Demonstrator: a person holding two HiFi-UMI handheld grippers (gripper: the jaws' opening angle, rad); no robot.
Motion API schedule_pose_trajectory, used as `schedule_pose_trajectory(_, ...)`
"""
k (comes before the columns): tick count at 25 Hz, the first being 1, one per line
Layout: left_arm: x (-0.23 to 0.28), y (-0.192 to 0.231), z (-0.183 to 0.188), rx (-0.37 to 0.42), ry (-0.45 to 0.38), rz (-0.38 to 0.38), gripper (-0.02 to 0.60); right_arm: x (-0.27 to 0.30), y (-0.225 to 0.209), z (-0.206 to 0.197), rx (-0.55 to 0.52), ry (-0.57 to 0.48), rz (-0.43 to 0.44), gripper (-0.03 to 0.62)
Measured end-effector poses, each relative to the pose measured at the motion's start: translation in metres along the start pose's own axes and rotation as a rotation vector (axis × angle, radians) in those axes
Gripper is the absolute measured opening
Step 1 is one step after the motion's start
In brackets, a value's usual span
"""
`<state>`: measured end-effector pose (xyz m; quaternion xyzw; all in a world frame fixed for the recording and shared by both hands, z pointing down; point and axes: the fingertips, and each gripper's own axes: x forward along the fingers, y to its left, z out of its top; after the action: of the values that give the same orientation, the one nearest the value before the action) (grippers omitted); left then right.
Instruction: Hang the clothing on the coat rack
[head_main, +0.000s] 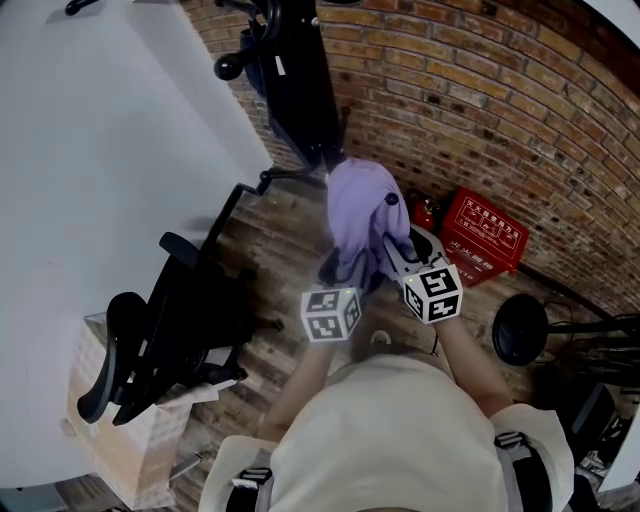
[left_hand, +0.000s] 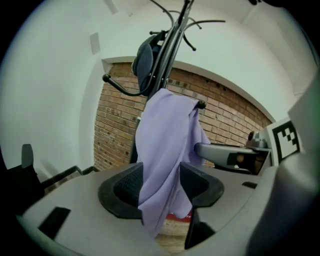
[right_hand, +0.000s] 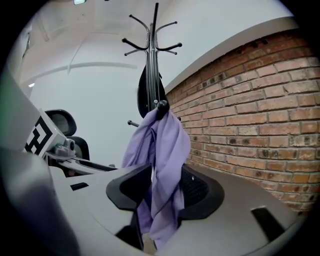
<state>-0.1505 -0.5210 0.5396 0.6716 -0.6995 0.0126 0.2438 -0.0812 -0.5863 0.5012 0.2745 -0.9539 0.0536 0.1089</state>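
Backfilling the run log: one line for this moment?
purple garment: hanging on hook of coat rack | left gripper: open, garment between jaws | right gripper: open, garment between jaws

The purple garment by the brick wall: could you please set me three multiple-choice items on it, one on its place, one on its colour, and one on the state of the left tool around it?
1. Where does the garment hang?
A. on the coat rack
B. over the office chair
C. on the red box

2. What colour is it?
A. green
B. light purple
C. black

3. How do the jaws of the left tool stand?
A. clamped tight on the cloth
B. apart, with cloth hanging loose between them
C. apart, with nothing between them

Answers:
1 A, its top is draped over a hook of the rack.
2 B, it reads pale purple in all three views.
3 B, the left gripper view shows the jaws spread with cloth hanging between them.
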Motion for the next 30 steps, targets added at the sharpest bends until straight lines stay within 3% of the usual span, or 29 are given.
schedule_pose_trajectory(10,-0.061,0.007,-0.003,0.009,-0.018,-0.025,0.206,-0.050,0.040,0.007,0.007,-0.039,-0.075,0.150)
schedule_pose_trajectory(16,-0.097,0.010,-0.003,0.014,-0.045,-0.026,0.159,-0.080,0.072,0.011,0.005,-0.070,-0.090,0.147)
schedule_pose_trajectory(25,-0.163,0.004,-0.008,0.014,-0.095,-0.040,0.064,-0.129,0.125,0.010,-0.002,-0.091,-0.104,0.057)
schedule_pose_trajectory(30,-0.200,0.002,-0.017,0.015,-0.111,-0.025,0.043,-0.154,0.156,0.007,-0.007,-0.099,-0.082,0.031)
